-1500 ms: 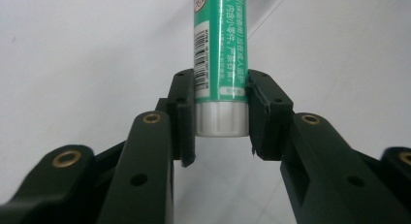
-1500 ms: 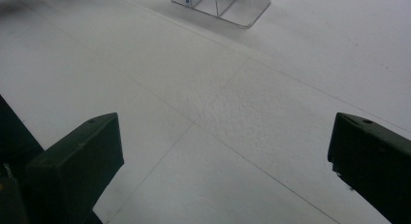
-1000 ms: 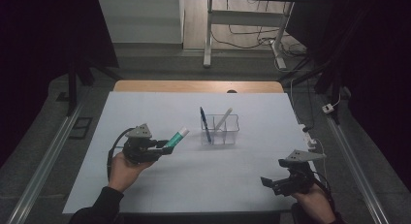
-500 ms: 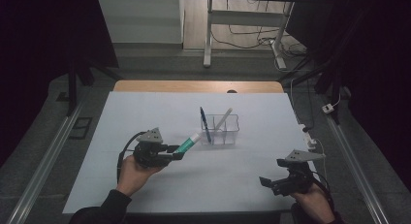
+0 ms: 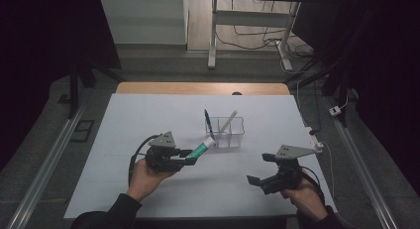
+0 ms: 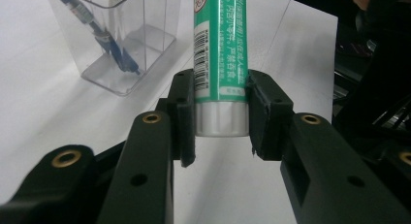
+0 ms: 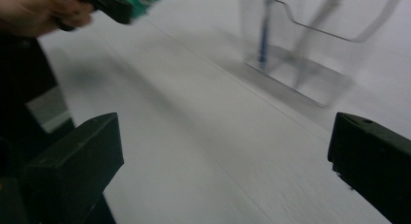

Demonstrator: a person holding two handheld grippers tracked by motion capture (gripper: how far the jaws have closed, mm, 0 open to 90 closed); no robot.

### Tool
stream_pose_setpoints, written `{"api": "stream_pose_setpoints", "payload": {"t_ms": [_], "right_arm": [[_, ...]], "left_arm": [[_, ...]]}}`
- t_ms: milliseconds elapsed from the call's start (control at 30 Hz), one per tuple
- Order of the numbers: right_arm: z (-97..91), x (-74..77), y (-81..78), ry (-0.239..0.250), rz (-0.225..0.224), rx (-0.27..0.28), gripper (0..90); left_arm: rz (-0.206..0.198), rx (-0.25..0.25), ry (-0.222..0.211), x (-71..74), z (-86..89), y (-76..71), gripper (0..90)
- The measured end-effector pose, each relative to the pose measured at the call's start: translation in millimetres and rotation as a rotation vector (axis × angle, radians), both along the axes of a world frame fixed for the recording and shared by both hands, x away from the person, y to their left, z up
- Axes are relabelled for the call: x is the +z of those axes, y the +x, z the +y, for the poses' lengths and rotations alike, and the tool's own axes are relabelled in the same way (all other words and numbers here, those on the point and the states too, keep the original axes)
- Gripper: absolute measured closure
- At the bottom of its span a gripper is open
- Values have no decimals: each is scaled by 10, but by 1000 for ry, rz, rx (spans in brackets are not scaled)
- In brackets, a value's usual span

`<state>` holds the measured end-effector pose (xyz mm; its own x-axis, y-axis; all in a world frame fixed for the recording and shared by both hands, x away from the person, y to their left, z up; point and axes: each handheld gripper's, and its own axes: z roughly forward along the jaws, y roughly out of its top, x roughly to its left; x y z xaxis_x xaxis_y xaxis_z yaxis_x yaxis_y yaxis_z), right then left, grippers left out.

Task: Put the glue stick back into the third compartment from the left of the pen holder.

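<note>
Left tongs (image 6: 220,117) clamp the green tube (image 6: 220,49) right in front of the clear organiser (image 6: 121,44)!

In the left gripper view the tube's crimped silver end sits squeezed between both pads, and its printed green body runs straight out ahead of the tongs, off the white bench (image 5: 148,115). From the high view its white cap end points at the organiser just beyond the tongs' tips. Inside the box stand a blue pen (image 5: 208,124) and a white stick (image 5: 228,122). The right tongs (image 7: 225,156) gape wide with nothing between them, held above the bench near its front edge, well apart from the organiser.
</note>
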<state>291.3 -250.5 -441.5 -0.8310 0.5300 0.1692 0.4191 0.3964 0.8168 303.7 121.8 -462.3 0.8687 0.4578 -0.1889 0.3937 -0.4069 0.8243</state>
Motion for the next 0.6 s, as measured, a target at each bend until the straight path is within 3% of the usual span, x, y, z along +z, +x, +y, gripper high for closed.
{"api": "stream_pose_setpoints", "payload": {"t_ms": [100, 167, 333, 600], "right_arm": [[150, -1, 64, 23, 27, 43, 0], [245, -4, 115, 13, 42, 53, 0], [441, -3, 219, 8, 38, 69, 0], [712, 35, 363, 51, 95, 118, 0]], "left_arm": [[-5, -8, -2, 10, -8, -2, 659], [-8, -17, -9, 17, -13, -7, 659], [-18, -34, -8, 33, -40, -13, 659], [-28, -60, 0, 37, -91, -20, 659]]}}
